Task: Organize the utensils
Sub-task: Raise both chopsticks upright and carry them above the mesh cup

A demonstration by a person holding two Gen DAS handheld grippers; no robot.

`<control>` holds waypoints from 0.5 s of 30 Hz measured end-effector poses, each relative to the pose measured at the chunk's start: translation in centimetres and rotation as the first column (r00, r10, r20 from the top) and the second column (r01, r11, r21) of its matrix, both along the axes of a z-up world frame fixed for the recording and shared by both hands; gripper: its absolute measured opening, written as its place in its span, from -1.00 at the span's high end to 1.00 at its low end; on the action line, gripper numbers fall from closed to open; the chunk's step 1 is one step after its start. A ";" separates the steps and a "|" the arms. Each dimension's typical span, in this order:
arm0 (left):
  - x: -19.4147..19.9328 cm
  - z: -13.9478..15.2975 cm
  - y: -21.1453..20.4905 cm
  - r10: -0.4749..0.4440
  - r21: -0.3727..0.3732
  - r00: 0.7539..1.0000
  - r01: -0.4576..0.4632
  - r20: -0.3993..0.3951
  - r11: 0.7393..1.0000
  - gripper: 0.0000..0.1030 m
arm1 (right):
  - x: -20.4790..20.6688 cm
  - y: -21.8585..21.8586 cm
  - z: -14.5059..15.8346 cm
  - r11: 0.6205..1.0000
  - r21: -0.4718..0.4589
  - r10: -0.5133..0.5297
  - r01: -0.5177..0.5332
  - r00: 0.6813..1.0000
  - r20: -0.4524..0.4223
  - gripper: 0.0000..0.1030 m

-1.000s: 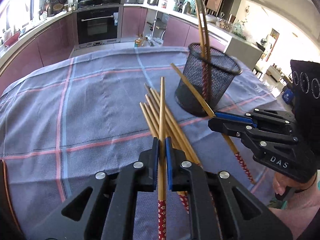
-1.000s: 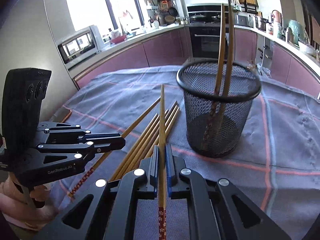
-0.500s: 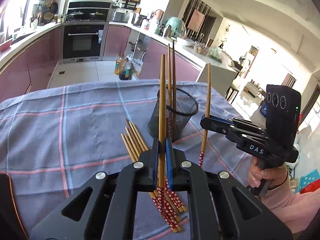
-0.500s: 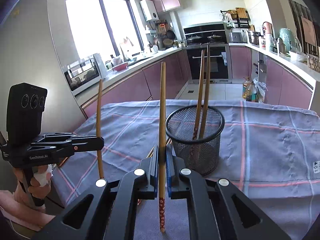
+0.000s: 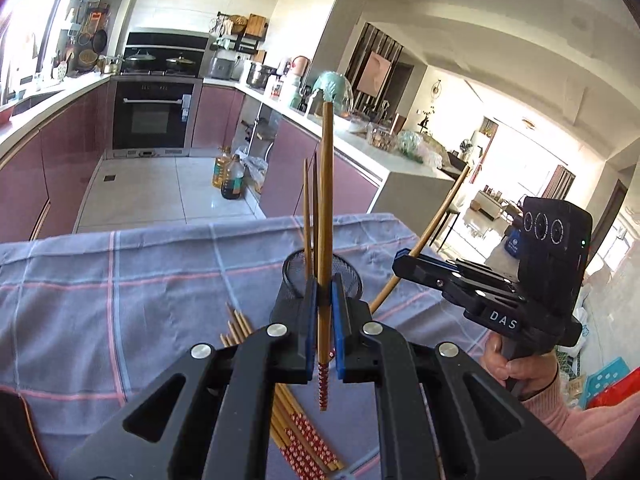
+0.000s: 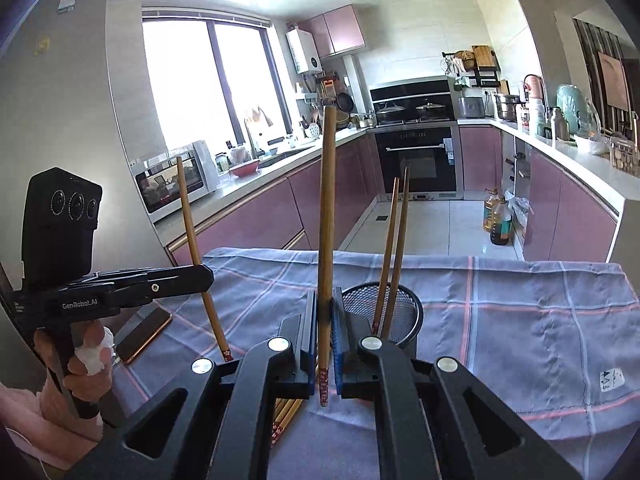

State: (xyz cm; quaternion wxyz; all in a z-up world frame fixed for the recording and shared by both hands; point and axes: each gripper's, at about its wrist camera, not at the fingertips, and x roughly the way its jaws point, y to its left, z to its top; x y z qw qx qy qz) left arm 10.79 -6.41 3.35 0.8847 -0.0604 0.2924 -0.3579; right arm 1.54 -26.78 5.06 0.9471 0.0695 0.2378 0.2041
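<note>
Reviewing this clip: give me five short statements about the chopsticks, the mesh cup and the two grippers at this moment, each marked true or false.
1. The left gripper is clamped on one chopstick. True.
2. The right gripper is empty. False: it grips a chopstick too.
3. Two chopsticks stand in the mesh cup. True.
4. The mesh cup lies on its side. False: it stands upright on the checked cloth.
5. More chopsticks lie loose on the cloth. True.

L gripper & R gripper: jaws clamped tight, raised, tilted slightly down; hands grip handles, seemingly firm.
</note>
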 end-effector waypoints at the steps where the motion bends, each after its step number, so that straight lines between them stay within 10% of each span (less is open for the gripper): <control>1: 0.2 0.3 -0.2 0.003 -0.002 1.000 -0.003 0.007 1.000 0.86 | 0.1 -0.1 0.4 1.000 -0.005 -0.002 0.002 1.000 0.012 0.89; 15: 3.1 5.0 -4.3 0.036 -0.013 0.992 -0.035 0.118 0.999 0.86 | 2.8 -1.8 4.6 0.998 -0.044 -0.032 0.037 0.993 0.117 0.89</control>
